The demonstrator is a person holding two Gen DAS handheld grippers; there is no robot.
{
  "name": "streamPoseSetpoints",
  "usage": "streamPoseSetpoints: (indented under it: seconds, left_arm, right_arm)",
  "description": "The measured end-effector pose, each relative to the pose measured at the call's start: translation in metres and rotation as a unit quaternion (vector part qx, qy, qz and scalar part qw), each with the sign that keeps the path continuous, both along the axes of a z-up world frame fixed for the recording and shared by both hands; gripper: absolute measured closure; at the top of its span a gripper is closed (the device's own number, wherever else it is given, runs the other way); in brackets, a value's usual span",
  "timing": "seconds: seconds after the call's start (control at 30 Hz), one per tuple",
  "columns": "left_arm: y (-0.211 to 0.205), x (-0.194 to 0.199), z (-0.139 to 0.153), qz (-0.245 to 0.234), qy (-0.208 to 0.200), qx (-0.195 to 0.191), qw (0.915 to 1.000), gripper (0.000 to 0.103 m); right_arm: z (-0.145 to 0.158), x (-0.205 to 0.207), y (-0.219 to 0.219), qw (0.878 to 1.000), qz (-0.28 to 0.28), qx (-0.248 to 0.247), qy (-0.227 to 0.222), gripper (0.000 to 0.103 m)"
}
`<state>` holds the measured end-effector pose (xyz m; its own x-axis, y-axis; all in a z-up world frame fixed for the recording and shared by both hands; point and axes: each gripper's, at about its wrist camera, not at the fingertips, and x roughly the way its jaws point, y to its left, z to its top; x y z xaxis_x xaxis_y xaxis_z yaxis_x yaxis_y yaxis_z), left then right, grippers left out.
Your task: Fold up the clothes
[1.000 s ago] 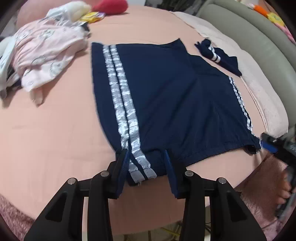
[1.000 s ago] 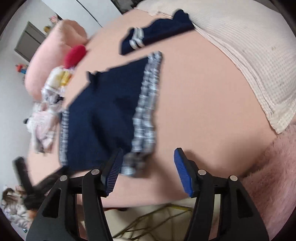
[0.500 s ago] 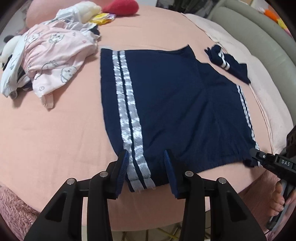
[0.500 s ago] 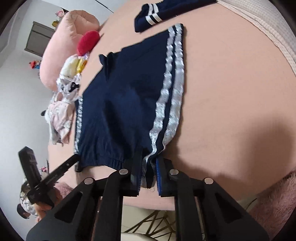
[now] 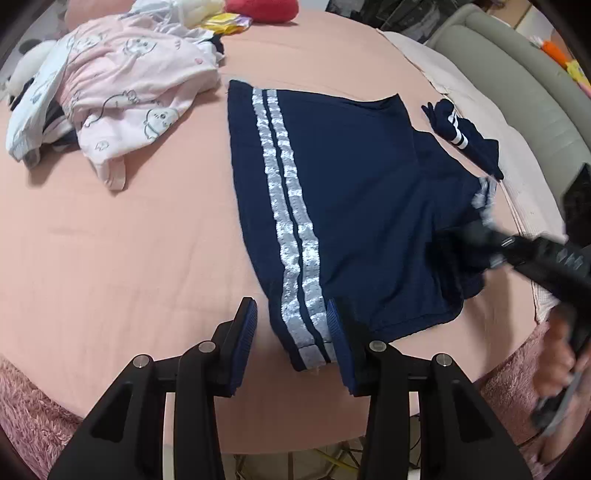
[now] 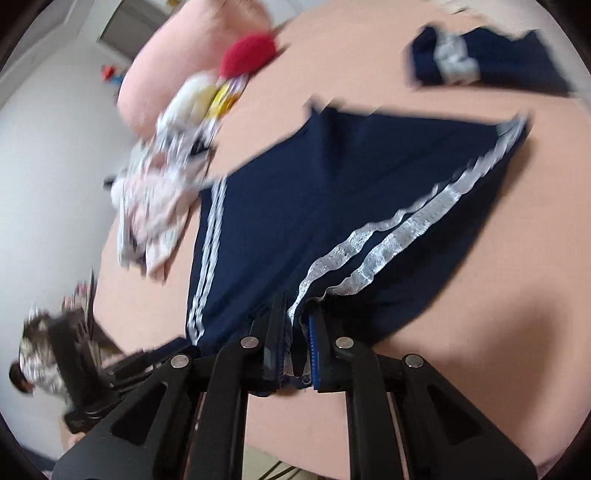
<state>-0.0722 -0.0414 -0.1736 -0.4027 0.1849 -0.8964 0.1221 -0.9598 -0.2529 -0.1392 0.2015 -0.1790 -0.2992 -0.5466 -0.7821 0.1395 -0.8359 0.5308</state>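
Navy shorts with silver side stripes [image 5: 354, 206] lie on the pink bed. My left gripper [image 5: 291, 332] is open, its fingers on either side of the near striped corner of the waistband. My right gripper [image 6: 295, 332] is shut on the other striped waistband corner [image 6: 291, 321] and has lifted it, folding that side over the shorts. In the left wrist view the right gripper [image 5: 491, 243] shows blurred over the right half of the shorts.
A pile of pink and white clothes [image 5: 110, 88] lies at the far left, with a red plush [image 5: 262, 7] behind it. A small navy striped garment [image 5: 461, 136] lies at the far right near a pale blanket [image 5: 480, 99]. The bed edge is just below my grippers.
My right gripper closed on the shorts' right waistband corner and lifted it up and across toward the left. My left gripper edged forward around the left corner and stayed open.
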Motion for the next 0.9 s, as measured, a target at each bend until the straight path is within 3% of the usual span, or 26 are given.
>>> streamPoseSetpoints:
  seconds: [0.1, 0.17, 0.23, 0.27, 0.4, 0.5, 0.6, 0.67, 0.77, 0.83, 0.9]
  left_arm:
    - [-0.001, 0.000, 0.004, 0.004, 0.010, 0.002, 0.9999, 0.061]
    - [-0.001, -0.001, 0.012, 0.005, 0.026, 0.013, 0.9996, 0.061]
    - [0.003, -0.004, 0.020, 0.001, 0.042, 0.027, 0.9988, 0.061]
    - [0.007, -0.009, 0.024, -0.007, 0.048, 0.037, 0.9981, 0.061]
    - [0.041, -0.031, 0.035, -0.066, 0.064, 0.065, 0.9936, 0.060]
    - [0.074, -0.048, 0.038, -0.122, 0.064, 0.057, 0.9888, 0.060]
    - [0.108, -0.055, 0.035, -0.172, 0.060, 0.028, 0.9829, 0.060]
    - [0.131, -0.059, 0.033, -0.204, 0.057, 0.006, 0.9772, 0.060]
    - [0.149, -0.062, 0.012, -0.228, 0.018, -0.029, 0.9731, 0.060]
    - [0.151, -0.061, 0.001, -0.230, 0.004, -0.035, 0.9725, 0.060]
    - [0.150, -0.058, -0.003, -0.226, 0.009, -0.034, 0.9734, 0.060]
  right_arm:
    - [-0.015, 0.008, -0.008, 1.000, 0.018, -0.017, -0.018, 0.091]
    - [-0.001, 0.018, 0.007, 0.999, 0.019, -0.045, -0.009, 0.086]
    - [0.021, 0.025, 0.026, 0.998, 0.014, -0.067, 0.015, 0.076]
    - [0.034, 0.031, 0.043, 0.996, 0.000, -0.079, 0.033, 0.065]
    - [0.049, 0.049, 0.100, 0.987, -0.098, -0.112, 0.052, 0.063]
    - [0.029, 0.054, 0.127, 0.984, -0.168, -0.058, 0.027, 0.063]
    - [0.006, 0.057, 0.141, 0.982, -0.188, -0.012, -0.018, 0.063]
    - [-0.008, 0.057, 0.144, 0.985, -0.162, -0.012, -0.060, 0.063]
    - [-0.017, 0.063, 0.132, 0.985, -0.116, -0.091, -0.087, 0.063]
    - [-0.020, 0.062, 0.123, 0.982, -0.100, -0.131, -0.095, 0.058]
    - [-0.025, 0.058, 0.112, 0.982, -0.095, -0.127, -0.099, 0.048]
